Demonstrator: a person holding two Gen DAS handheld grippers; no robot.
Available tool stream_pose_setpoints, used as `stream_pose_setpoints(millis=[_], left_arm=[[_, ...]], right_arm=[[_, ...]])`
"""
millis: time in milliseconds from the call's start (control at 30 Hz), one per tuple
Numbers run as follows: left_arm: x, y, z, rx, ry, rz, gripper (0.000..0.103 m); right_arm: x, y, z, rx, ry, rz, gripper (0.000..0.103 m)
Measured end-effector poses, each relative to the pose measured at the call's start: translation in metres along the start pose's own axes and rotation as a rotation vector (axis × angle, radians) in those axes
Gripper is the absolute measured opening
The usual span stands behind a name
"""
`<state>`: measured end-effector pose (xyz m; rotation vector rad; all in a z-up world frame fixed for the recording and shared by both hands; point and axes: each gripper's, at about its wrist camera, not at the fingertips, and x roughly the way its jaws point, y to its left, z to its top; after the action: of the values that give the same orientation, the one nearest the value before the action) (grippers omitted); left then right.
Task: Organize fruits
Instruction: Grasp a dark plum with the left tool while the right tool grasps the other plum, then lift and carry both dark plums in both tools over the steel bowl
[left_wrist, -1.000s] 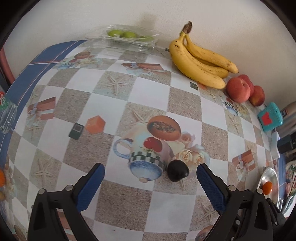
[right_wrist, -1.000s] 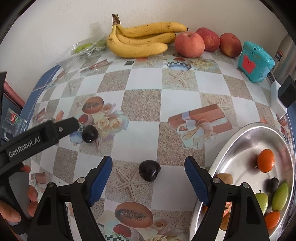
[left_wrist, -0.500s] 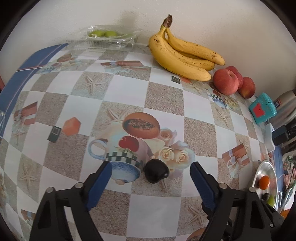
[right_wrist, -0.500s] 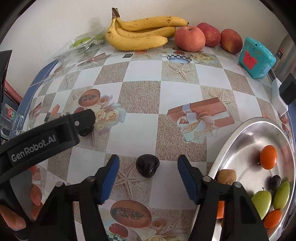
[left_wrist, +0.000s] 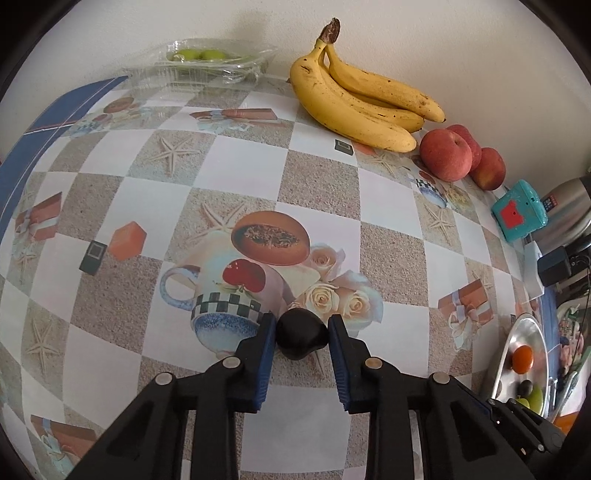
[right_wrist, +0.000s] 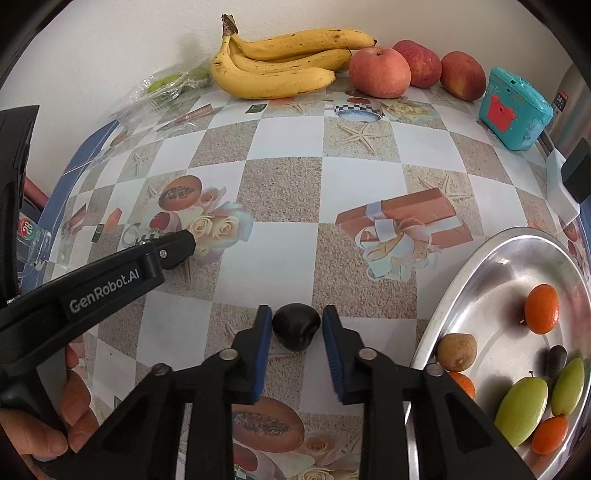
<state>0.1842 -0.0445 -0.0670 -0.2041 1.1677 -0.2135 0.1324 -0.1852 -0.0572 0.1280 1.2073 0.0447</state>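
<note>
left gripper (left_wrist: 302, 326) – jaws just closed, blue pads clamped on dark plum (left_wrist: 302, 338), on patterned tablecloth (left_wrist: 317, 177) beside printed roses. right gripper (right_wrist: 297, 321) – jaws just closed, pinching second dark plum (right_wrist: 295, 326) on tablecloth, left of steel tray (right_wrist: 476, 269). tray holds orange, green, brown and dark fruits. far edge by wall: bananas (right_wrist: 280, 62), apples (right_wrist: 380, 72), teal box (right_wrist: 515, 107).

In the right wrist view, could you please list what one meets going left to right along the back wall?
Clear plastic pack of green fruit → bunch of yellow bananas → three red apples → turquoise plastic box with a red patch → steel flask at the right edge.
</note>
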Motion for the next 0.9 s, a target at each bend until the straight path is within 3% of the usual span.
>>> stream_pose_setpoints(millis=[900], left_arm=[[-0.058,-0.004,-0.02,0.01,-0.02,0.07,0.03]], right_arm=[[-0.061,-0.008,-0.015,0.054,-0.102,0.047,0.027]])
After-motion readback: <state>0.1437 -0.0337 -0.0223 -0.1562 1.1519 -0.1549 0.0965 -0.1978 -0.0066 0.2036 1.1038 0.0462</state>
